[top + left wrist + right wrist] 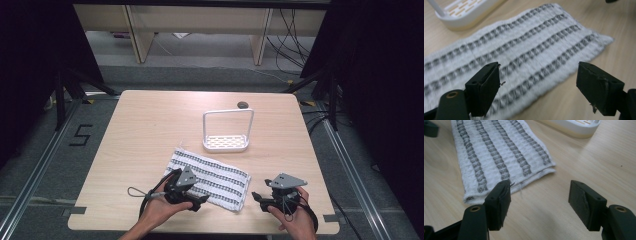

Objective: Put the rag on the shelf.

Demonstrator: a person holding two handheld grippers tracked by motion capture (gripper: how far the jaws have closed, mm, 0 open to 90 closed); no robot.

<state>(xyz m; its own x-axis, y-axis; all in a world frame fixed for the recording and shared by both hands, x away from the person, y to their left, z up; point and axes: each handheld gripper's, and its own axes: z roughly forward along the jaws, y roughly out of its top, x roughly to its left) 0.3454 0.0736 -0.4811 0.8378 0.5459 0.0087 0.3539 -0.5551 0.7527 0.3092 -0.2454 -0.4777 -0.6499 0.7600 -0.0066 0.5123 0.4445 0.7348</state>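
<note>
From the high view we see a striped white cloth [210,178] lying flat on the table [140,130], with a white rack [226,131] with a tall hoop handle just beyond it and a small dark disc [242,104] near the far edge. The left hand-held gripper [197,202] sits over the cloth's near left end; the right hand-held gripper [258,198] is just off its right end, over bare wood. Closer in, the left gripper view gives us jaws spread wide, released, above the grey stripes. The right gripper view shows released jaws too, and a folded double edge on the cloth's end that the high view misses.
</note>
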